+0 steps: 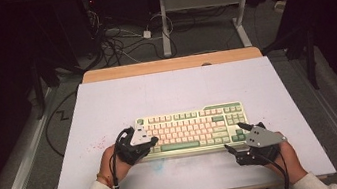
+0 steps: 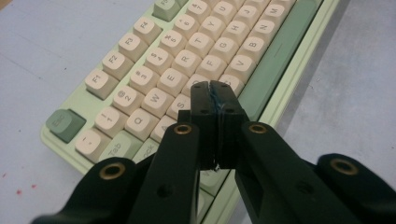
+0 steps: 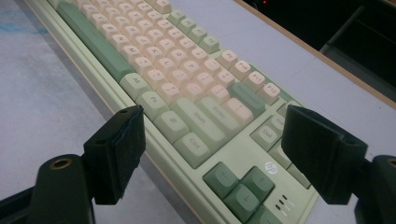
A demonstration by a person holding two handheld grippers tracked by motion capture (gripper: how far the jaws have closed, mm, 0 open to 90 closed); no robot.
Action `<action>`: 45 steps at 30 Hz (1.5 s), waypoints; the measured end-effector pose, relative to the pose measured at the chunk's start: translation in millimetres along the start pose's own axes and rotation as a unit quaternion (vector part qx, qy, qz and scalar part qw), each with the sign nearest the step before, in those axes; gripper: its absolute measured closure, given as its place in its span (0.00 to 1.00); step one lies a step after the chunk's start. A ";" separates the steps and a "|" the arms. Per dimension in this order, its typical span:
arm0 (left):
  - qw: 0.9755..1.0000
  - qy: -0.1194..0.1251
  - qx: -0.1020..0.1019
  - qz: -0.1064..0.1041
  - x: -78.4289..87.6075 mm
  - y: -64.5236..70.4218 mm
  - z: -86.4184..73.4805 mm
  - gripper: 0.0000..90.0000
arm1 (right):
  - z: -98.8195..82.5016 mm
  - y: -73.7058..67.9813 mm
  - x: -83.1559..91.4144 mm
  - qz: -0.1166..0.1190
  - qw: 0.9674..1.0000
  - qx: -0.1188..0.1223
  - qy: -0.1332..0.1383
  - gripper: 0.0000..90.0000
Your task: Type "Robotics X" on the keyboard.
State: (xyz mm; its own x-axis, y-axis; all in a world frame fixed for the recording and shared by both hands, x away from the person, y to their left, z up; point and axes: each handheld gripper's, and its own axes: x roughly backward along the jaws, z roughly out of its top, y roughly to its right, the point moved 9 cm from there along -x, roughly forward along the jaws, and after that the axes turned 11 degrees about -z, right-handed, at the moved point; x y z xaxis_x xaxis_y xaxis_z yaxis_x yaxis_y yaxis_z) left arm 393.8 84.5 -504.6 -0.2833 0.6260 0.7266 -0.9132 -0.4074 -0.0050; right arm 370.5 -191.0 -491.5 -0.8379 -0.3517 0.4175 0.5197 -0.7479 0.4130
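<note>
A pale green keyboard (image 1: 195, 120) with cream and green keys lies on the light board, near its front edge. My left gripper (image 1: 153, 140) hangs just above the keyboard's left end; in the left gripper view the gripper (image 2: 214, 89) is shut, pads pressed together with nothing between them, over the letter keys (image 2: 187, 56) beside the green space bar (image 2: 275, 56). My right gripper (image 1: 234, 138) sits at the keyboard's right front corner. In the right gripper view the gripper (image 3: 215, 140) is open, its pads straddling the corner with the arrow keys (image 3: 238, 184), touching nothing.
The light board (image 1: 108, 108) covers a wooden table whose back edge (image 1: 172, 64) shows. Red specks (image 1: 97, 145) and a blue smudge (image 1: 159, 165) mark the board. Behind the table stand another desk's legs (image 1: 164, 24) and tangled floor cables (image 1: 113, 42).
</note>
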 end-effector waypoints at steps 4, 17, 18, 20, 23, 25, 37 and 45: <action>1.000 -0.006 -0.003 -0.010 -7.3 1.3 4.4 0.96 | -1.1 -0.4 -0.9 0.000 1.000 0.003 -0.003 0.25; 0.999 -0.026 -0.015 -0.027 -29.3 2.7 15.8 0.96 | -2.7 -1.8 -2.3 0.002 1.000 0.008 -0.007 0.25; 0.999 -0.028 -0.015 -0.026 -30.7 2.3 16.3 0.96 | -2.8 -1.8 -2.4 0.003 1.000 0.009 -0.007 0.25; 0.999 -0.033 -0.016 -0.027 -33.1 1.8 16.4 0.96 | -3.0 -1.8 -2.4 0.003 1.000 0.010 -0.007 0.25; 0.999 -0.031 -0.014 -0.028 -34.5 0.7 17.4 0.96 | -3.2 -2.1 -2.1 0.003 1.000 0.011 -0.008 0.26; 0.999 -0.032 -0.011 -0.031 -35.3 0.6 16.7 0.96 | -3.4 -2.5 -2.1 0.004 1.000 0.014 -0.008 0.27; 0.999 -0.028 -0.017 -0.023 -31.7 1.5 17.3 0.96 | -2.1 -2.0 -0.6 0.000 1.000 0.022 -0.005 0.27; 0.999 -0.024 -0.020 -0.015 -28.2 0.3 17.8 0.96 | -0.2 0.5 0.8 -0.005 1.000 0.019 0.001 0.27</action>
State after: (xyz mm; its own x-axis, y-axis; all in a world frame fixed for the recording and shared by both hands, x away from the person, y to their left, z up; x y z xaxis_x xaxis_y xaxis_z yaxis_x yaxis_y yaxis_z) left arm 406.7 54.9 -512.9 -0.2427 0.6046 0.7586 -0.9324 -0.3614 -0.0103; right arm 370.0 -191.8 -491.2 -0.8433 -0.3461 0.4113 0.5175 -0.7293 0.4475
